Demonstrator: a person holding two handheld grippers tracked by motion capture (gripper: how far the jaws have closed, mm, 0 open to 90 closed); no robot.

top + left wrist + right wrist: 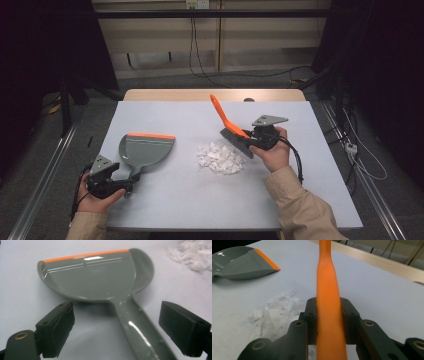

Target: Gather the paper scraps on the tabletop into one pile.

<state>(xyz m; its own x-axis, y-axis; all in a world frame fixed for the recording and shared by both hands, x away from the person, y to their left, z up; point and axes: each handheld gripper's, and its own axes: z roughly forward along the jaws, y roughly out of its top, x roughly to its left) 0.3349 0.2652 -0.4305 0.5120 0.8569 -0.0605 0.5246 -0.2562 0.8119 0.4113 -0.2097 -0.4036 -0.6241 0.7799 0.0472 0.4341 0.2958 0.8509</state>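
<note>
A grey dustpan (147, 150) with an orange lip lies flat on the left of the table, its handle pointing toward the person. My left gripper (130, 184) stands open with the handle between its jaws; in the left gripper view both pads (56, 327) stand clear of the dustpan handle (140, 332). My right gripper (256, 140) is shut on the orange handle of a brush (231, 126), whose dark bristles rest just right of a heap of white paper scraps (220, 159). In the right gripper view the brush handle (325, 270) runs up between the closed jaws.
The grey table top (175, 205) has a wooden strip (215, 94) along its far edge. Metal rails and cables (360, 155) lie on the floor on both sides. The scraps (277, 310) lie between the dustpan (239, 262) and the brush.
</note>
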